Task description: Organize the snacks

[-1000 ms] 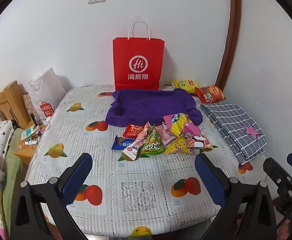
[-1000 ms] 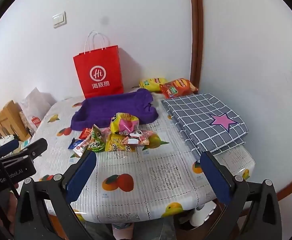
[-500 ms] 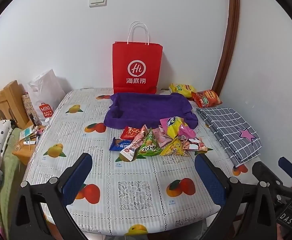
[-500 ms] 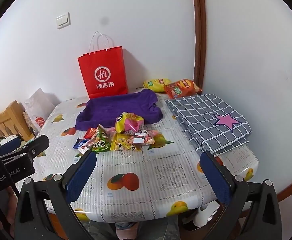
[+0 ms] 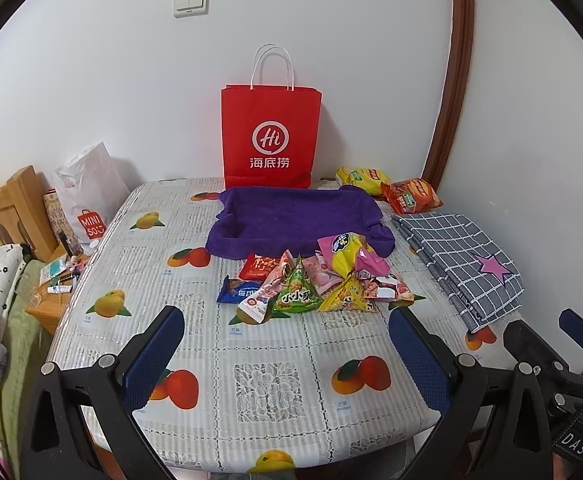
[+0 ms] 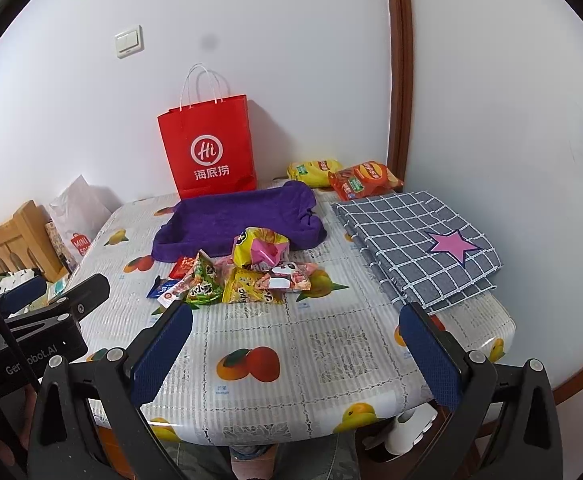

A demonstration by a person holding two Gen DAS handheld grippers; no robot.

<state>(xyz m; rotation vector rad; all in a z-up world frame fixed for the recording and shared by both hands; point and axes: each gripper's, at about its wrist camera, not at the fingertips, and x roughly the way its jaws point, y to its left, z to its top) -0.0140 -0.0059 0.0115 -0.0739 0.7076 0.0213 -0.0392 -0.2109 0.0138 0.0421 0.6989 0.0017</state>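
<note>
A pile of small snack packets (image 5: 311, 280) lies mid-table in front of a purple cloth tray (image 5: 295, 216); the pile (image 6: 243, 272) and tray (image 6: 235, 220) also show in the right wrist view. Two larger bags, yellow (image 5: 361, 178) and orange-red (image 5: 411, 196), lie at the back right. My left gripper (image 5: 287, 344) is open and empty, held above the table's front edge, short of the pile. My right gripper (image 6: 295, 340) is open and empty, also at the near edge. The right gripper shows at the left wrist view's right edge (image 5: 563, 344).
A red paper bag (image 5: 269, 136) stands against the wall behind the tray. A folded grey checked cloth with a pink star (image 5: 463, 256) lies on the table's right side. A white bag (image 5: 87, 196) and a wooden bedside stand are left of the table.
Both grippers have pulled back and risen a little; the table and snacks look slightly smaller and lower in view. Nothing on the table has moved.
</note>
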